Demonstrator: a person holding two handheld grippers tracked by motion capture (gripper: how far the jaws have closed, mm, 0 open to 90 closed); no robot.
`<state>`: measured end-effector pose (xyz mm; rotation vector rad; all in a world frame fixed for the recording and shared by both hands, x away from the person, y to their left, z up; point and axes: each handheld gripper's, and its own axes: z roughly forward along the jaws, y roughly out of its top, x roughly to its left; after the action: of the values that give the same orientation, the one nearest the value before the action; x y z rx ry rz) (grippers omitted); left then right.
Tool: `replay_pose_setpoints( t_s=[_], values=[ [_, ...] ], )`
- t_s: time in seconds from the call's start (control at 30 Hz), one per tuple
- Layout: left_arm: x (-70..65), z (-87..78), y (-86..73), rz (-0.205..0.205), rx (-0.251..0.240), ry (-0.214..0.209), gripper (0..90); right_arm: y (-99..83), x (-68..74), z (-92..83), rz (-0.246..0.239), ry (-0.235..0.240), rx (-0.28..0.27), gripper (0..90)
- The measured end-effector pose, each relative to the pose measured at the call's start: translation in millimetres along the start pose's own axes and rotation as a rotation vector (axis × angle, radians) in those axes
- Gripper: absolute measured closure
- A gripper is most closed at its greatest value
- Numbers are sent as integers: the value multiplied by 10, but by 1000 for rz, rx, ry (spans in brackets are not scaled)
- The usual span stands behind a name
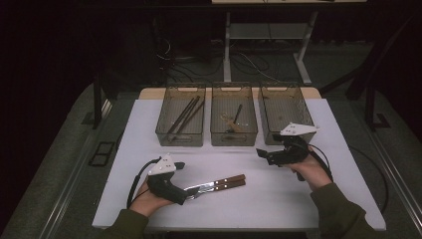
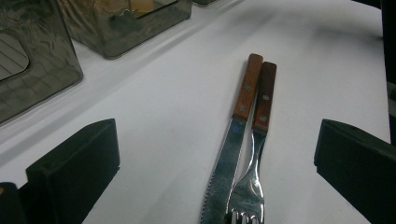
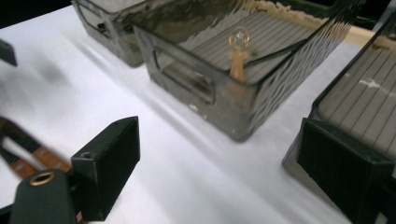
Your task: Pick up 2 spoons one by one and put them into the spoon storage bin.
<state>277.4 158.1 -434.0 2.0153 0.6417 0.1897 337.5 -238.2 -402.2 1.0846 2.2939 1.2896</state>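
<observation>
Sorting of cutlery into three bins appears part done. On the white desk (image 1: 278, 199) a knife (image 1: 226, 179) and a fork (image 1: 230, 185), both with wooden handles, lie side by side and touching, handles pointing toward the person's right; neither is binned yet.

The left gripper (image 1: 188, 195) rests low at the metal ends of the pair. In the left gripper view its jaws stand wide apart, with the knife (image 2: 233, 154) and fork (image 2: 254, 158) lying between them but not pressed by either pad (no grip yet).

The right gripper (image 1: 260, 152) hovers just in front of the right bin (image 1: 286, 112), jaws parted and empty; the right gripper view shows bare desk between them.

Contents so far: the left bin (image 1: 181, 114) holds several long dark sticks, probably chopsticks; the middle bin (image 1: 234, 114) holds a dark utensil and a pale one, kinds hard to tell; the right bin looks empty.

Judgement: some items already sorted. Left to do: closing on the knife or fork, lifting it, and placing each in its bin.
</observation>
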Motion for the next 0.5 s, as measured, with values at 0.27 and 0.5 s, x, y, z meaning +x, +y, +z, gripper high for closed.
replay_pose_setpoints(
  t_s=[0.27, 0.5],
  values=[
    [-5, -11, 1, 8, 4, 3, 0, -250, 48, -136, 3, -3, -1, 123],
    [-8, -2, 3, 10, 6, 6, 0, -502, 87, -245, 17, 3, -1, 123]
  ],
)
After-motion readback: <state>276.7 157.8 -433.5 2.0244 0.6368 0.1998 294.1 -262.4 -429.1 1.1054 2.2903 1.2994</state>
